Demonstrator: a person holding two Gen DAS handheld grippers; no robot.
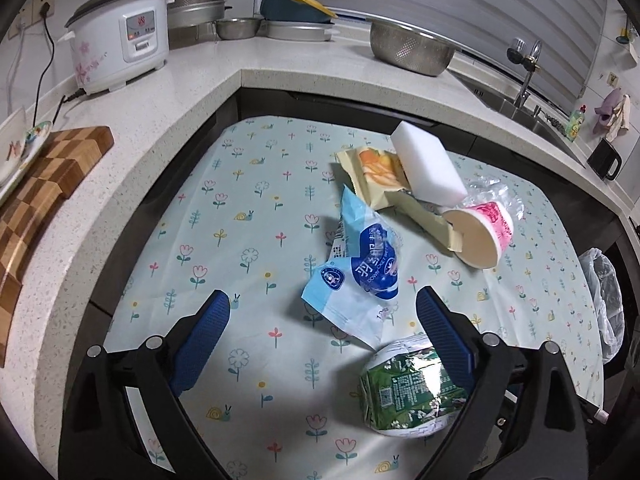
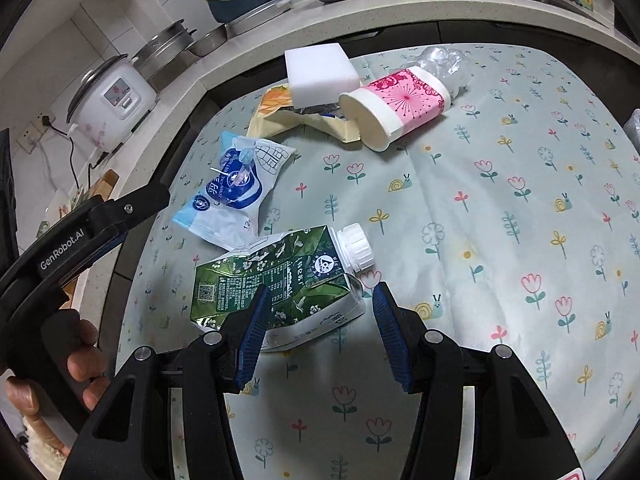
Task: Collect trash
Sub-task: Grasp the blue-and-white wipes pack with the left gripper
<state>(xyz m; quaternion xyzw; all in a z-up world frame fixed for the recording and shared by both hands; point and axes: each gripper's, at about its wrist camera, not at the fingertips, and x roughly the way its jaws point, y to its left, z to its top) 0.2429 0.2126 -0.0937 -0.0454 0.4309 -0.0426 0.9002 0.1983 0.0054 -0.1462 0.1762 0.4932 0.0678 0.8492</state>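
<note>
Trash lies on a floral tablecloth point(image 1: 260, 240). A crushed green carton point(image 2: 272, 284) with a white cap lies just ahead of my open right gripper point(image 2: 320, 312), its near end between the jaws. The carton also shows in the left wrist view point(image 1: 408, 392), beside my open, empty left gripper point(image 1: 324, 312). A blue-white wrapper point(image 1: 360, 276) lies just beyond the left jaws and shows in the right wrist view point(image 2: 236, 192). Farther off are a yellow wrapper point(image 1: 376, 176), a white sponge point(image 1: 428, 164), a pink paper cup point(image 1: 484, 236) and clear crumpled plastic point(image 1: 496, 192).
A stone counter point(image 1: 200, 80) wraps the table on the left and far sides, with a rice cooker point(image 1: 120, 40), steel bowls point(image 1: 412, 48), a wooden board point(image 1: 52, 176) and a sink point(image 1: 532, 112). A plastic-lined bin point(image 1: 604, 300) stands at the table's right edge.
</note>
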